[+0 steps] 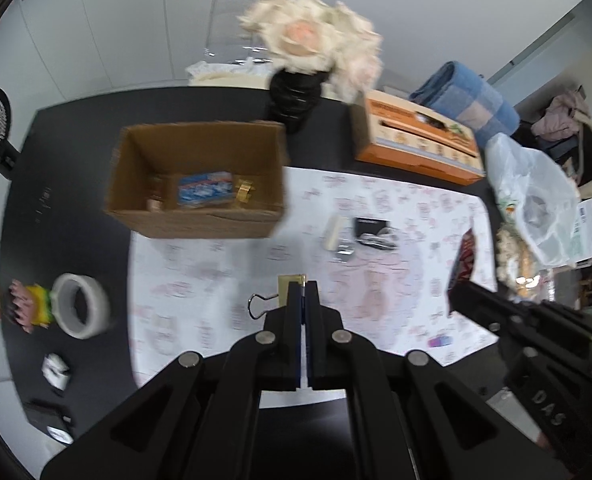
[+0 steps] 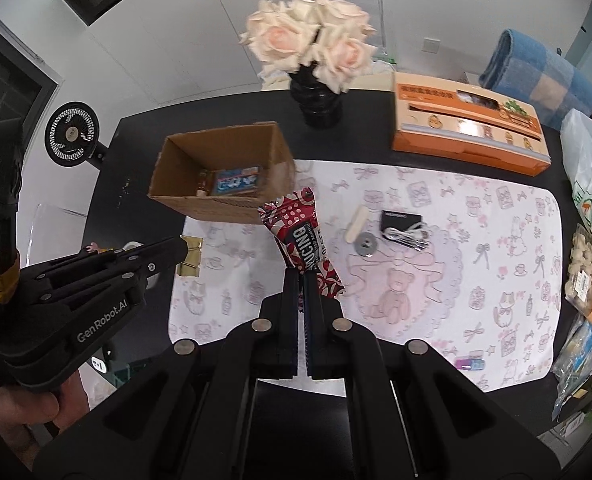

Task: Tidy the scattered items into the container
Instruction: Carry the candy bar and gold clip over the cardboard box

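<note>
Matt brown cardboard box (image 2: 224, 172), raw edges. Glossy red foil-like snack wrapper (image 2: 301, 236), crinkled. Shiny gold metal binder clip (image 1: 290, 288) with wire handles. Smooth printed mat (image 2: 455, 280), paper or plastic, over matt black table (image 2: 355, 128). Translucent tape roll (image 1: 80, 305). Matt black plastic gripper fingers (image 2: 292, 292), steel rivets.

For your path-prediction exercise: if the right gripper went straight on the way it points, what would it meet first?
Probably the near wall of the cardboard box; the right gripper, shut on the red snack packet, points toward it, though depth is unclear.
</note>
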`<state>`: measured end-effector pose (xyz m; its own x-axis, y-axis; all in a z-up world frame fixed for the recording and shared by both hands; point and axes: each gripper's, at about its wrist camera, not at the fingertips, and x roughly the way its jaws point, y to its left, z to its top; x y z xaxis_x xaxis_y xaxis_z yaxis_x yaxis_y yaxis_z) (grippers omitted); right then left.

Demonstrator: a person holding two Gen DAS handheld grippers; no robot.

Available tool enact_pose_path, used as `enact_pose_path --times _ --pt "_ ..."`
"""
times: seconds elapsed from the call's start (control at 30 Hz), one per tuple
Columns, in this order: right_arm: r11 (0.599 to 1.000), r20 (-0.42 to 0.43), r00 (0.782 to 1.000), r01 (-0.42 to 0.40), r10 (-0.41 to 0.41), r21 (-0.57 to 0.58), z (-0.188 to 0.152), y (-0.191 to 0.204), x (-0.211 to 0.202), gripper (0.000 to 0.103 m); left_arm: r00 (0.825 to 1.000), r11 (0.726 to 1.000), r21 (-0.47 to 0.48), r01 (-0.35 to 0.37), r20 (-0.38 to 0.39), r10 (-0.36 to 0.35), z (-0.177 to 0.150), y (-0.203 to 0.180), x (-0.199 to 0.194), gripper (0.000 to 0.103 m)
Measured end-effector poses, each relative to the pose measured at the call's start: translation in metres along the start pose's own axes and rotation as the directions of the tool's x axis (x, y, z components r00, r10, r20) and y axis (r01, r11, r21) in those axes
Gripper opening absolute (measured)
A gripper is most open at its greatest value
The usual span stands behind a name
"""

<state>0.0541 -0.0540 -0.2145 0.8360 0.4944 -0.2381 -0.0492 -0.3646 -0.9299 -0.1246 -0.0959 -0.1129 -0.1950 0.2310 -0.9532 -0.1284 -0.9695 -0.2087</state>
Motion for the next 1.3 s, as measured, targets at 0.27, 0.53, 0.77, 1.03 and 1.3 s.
enact_pose_path --times 0.27,0.53,0.77,1.03,1.3 --pt "0.999 0.041 0.999 0.006 -0.004 -0.040 0.027 0.065 0.022 0.002 0.998 0.998 0.013 -0.065 0.008 0.065 0.021 0.066 -0.008 0.001" --pt "0.998 0.114 0.993 -0.015 0.022 -0.062 0.058 0.098 0.047 0.002 0.999 0.999 -0.008 -0.038 0.015 0.038 0.056 0.106 0.001 0.001" --pt "0.998 0.141 0.990 -0.006 0.015 -0.068 0.088 0.106 0.072 0.002 1.000 1.000 -0.012 -0.002 0.000 0.002 0.083 0.119 0.020 0.001" --pt "0.998 0.124 0.992 0.019 -0.012 -0.053 0.108 0.100 0.090 0.002 0.999 0.999 -0.001 0.032 -0.027 -0.032 0.100 0.119 0.043 0.001" --pt "0.998 0.111 0.994 0.020 -0.014 -0.059 0.122 0.097 0.106 0.002 0.998 0.999 -0.018 0.039 -0.038 -0.040 0.107 0.126 0.055 0.001"
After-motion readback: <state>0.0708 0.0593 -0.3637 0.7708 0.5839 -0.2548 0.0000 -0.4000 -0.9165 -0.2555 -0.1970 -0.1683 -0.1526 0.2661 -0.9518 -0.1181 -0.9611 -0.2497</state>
